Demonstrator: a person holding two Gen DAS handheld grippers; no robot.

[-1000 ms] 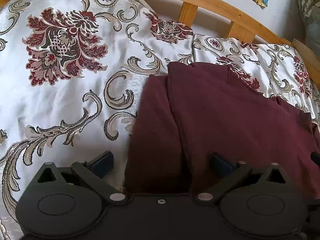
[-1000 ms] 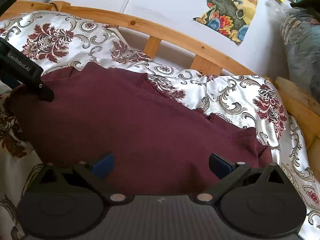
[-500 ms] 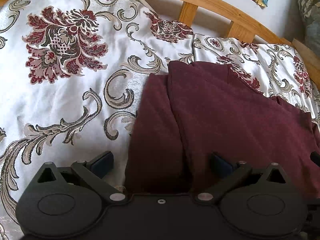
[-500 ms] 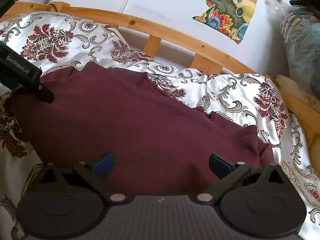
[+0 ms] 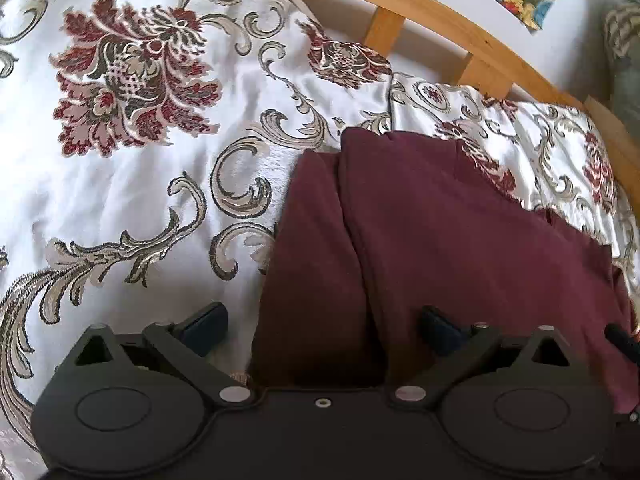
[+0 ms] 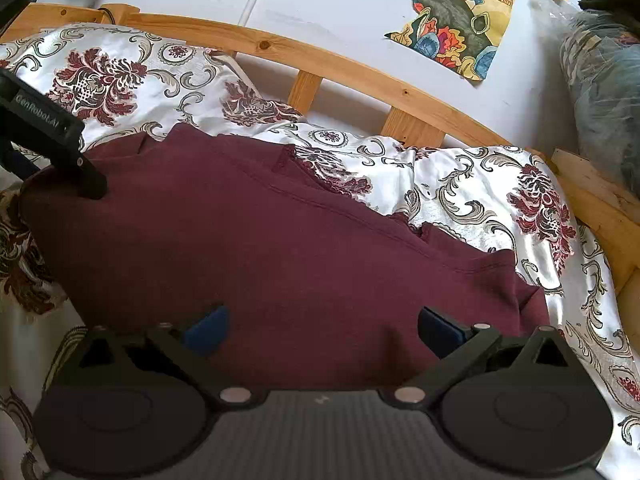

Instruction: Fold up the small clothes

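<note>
Over the maroon garment [image 6: 280, 248], left tongs [image 5: 320, 326] and right tongs [image 6: 322, 326] gape wide, gripping nothing.

1. A home bedroom: a bed with a pale satin bedspread [image 5: 132, 184] woven with dark red flowers and grey scrolls.
2. A curved pine headboard [image 6: 344, 66] with short slats stands against a white wall [image 6: 340, 4].
3. Hand-painted colourful pictures [image 6: 460, 20] are stuck unframed to that wall.
4. Bundled bedding in clear plastic [image 6: 604, 92] is stacked beside the bed.
</note>
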